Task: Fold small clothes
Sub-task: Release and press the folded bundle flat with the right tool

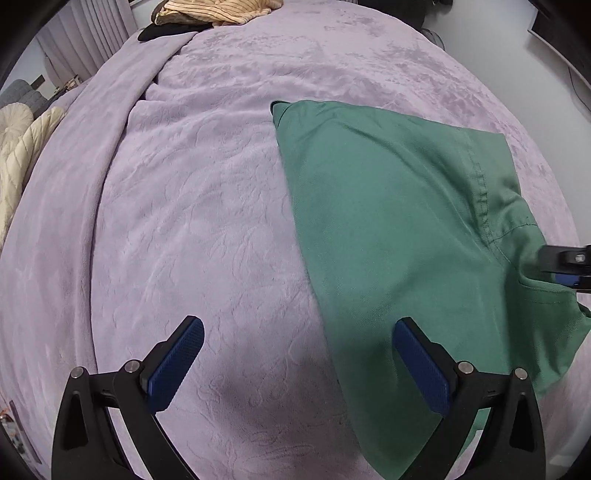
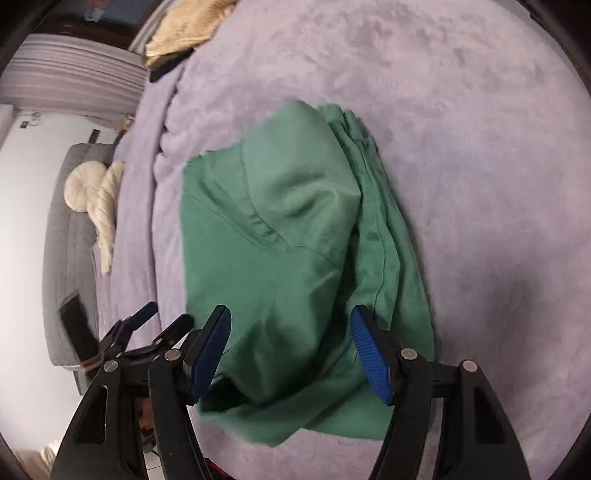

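The left gripper (image 1: 299, 365) was held with its jaws spread wide and nothing between them, above a lilac blanket (image 1: 207, 206). Its left blue pad was positioned over bare blanket, and its right blue pad over the near edge of a green garment (image 1: 388, 229). The garment was spread ahead and to the right of this gripper, with a stitched seam running down its right part. At the far right of the left wrist view, the tip of the right gripper (image 1: 567, 267) was seen against the garment's raised edge. In the right wrist view, the right gripper (image 2: 290, 352) was shown released, its jaws apart, with a bunched fold of the green garment (image 2: 280, 229) lying between and ahead of the pads; whether the cloth was touched by the pads could not be told. The left gripper (image 2: 147, 325) was visible just to the left. A tan striped cloth (image 1: 218, 11) was lying far ahead on the blanket, and a cream cushion (image 2: 92, 184) far to the left.
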A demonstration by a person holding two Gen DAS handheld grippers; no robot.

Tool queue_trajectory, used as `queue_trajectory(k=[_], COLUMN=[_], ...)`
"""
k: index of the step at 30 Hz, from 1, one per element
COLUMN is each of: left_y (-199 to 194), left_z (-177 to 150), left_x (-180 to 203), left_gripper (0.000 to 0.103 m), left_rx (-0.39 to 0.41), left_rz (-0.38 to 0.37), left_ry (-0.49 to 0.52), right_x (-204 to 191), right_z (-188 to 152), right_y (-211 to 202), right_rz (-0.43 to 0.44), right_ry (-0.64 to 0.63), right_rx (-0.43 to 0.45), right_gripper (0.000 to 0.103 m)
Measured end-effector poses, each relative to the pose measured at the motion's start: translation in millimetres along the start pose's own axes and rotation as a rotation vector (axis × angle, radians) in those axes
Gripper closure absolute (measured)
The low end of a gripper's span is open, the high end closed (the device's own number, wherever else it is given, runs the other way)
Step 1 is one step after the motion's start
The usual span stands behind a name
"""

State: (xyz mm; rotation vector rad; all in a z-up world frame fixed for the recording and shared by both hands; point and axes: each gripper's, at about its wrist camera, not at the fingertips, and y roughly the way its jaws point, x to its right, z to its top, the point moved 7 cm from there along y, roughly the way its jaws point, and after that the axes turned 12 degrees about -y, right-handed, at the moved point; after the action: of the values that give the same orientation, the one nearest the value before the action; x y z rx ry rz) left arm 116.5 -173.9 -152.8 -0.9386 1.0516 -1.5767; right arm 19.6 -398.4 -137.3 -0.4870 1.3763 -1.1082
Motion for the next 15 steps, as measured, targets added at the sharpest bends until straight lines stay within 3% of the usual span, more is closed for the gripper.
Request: queue_trajectory(k=[1, 2, 6, 9, 11, 13, 15], left_y=[-3, -6, -9, 9, 17, 16, 8], left_z=[2, 5, 14, 7, -2, -10, -13], left_x=[-1, -2, -15, -18, -18, -19, -20], left_gripper=[0.000, 0.000, 0.000, 0.000, 0.000, 0.000, 0.000], left_rx=[0.006, 0.016, 0.042, -0.003, -0.029, -0.041, -0.042], left_rz=[-0.004, -0.006, -0.003, 0.030, 0.055, 0.053, 0.032], left_ry=[-0.004, -0.008, -0.027, -0.027, -0.008, 0.000, 0.000], right_x=[6, 7, 4, 45, 70, 80, 83], right_z=[-2, -3, -2, -9, -21, -27, -32], right_y=[13, 18, -15, -10, -5, -15, -32], right_rz=[0.030, 0.030, -0.141, -0.216, -0.217, -0.173, -0.183], right_ry=[0.028, 0.026, -0.182, -0.125, -0.059, 0.041, 0.087], right_rx=[-0.033, -0.058, -0.003, -0.055, -0.083, -0.041, -0.007], right_gripper=[0.098, 0.098, 0.099, 0.099, 0.097, 0.096, 0.096])
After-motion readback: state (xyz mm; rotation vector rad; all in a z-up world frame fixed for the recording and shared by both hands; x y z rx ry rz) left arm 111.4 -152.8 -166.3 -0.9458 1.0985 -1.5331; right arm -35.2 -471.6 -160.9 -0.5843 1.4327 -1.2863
